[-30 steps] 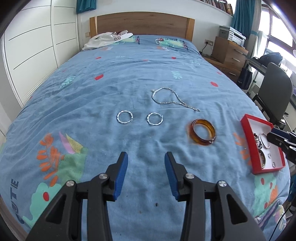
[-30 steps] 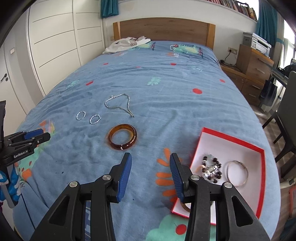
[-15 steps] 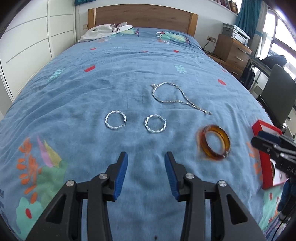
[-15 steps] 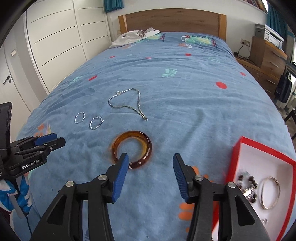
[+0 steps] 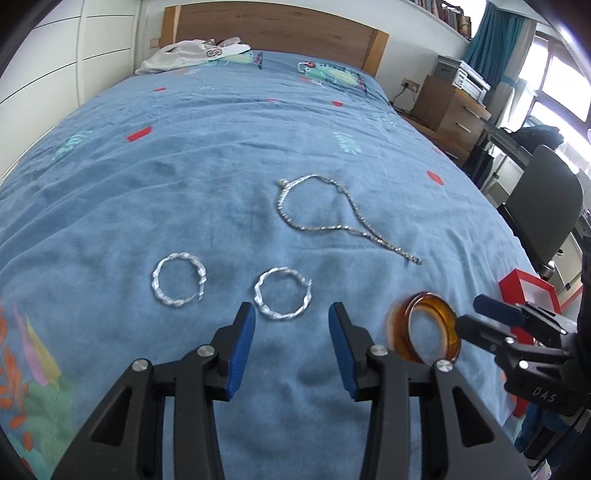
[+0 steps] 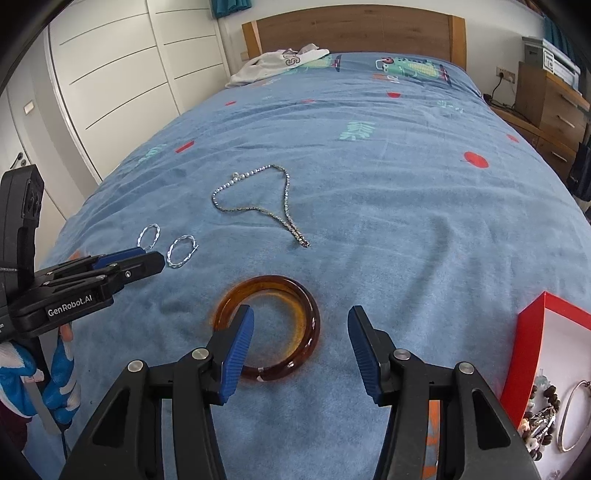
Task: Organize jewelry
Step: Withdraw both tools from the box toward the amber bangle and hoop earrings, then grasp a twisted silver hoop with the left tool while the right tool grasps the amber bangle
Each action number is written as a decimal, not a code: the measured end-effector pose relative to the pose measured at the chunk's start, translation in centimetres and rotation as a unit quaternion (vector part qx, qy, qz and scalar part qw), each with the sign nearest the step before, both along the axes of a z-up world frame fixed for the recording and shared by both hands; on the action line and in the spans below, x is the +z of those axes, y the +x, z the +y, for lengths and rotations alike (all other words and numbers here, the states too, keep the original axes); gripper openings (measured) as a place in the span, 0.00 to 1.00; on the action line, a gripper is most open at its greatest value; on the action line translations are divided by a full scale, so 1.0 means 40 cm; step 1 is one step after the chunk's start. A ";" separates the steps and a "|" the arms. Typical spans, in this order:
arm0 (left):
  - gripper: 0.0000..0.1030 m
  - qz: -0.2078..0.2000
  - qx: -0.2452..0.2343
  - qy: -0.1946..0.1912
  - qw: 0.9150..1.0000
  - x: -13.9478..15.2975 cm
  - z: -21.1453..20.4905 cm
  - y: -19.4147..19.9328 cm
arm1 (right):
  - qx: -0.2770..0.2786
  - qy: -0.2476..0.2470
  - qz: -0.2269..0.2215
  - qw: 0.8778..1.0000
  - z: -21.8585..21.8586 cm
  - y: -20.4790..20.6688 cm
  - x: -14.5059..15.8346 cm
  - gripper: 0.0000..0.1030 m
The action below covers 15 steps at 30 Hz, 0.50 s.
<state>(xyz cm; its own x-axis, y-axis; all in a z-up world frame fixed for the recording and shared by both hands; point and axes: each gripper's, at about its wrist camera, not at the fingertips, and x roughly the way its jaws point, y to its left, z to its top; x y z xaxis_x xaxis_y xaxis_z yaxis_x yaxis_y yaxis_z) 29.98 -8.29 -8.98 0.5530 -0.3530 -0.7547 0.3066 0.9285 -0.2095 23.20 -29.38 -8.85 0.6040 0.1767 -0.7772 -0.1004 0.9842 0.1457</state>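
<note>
Jewelry lies on the blue bedspread. An amber bangle [image 6: 269, 326] sits right before my open right gripper [image 6: 300, 334], whose left finger overlaps its near rim. My open left gripper [image 5: 291, 330] hovers just short of a twisted silver hoop [image 5: 282, 298]; a second hoop [image 5: 179, 283] lies to its left. A silver chain necklace [image 5: 325, 216] lies farther out. The bangle [image 5: 424, 326] and right gripper [image 5: 484, 317] show at right in the left wrist view. The red box [image 6: 550, 354] holds a beaded bracelet [image 6: 541, 406] and a thin metal bangle [image 6: 576, 417].
A white garment [image 6: 277, 62] lies near the wooden headboard [image 6: 354, 29]. White wardrobe doors [image 6: 110, 74] stand left of the bed. A wooden drawer unit [image 5: 450, 118] and a dark chair [image 5: 543, 210] stand right of the bed.
Both grippers moved forward and lower toward the bedspread. The left one closed in on the right hoop; the right one came up to the amber bangle. The jewelry has not moved.
</note>
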 end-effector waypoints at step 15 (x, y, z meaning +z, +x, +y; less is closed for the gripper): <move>0.37 0.022 -0.032 0.023 0.999 -0.074 -0.071 0.067 | -0.004 0.010 0.024 1.000 -0.016 0.039 -0.061 0.51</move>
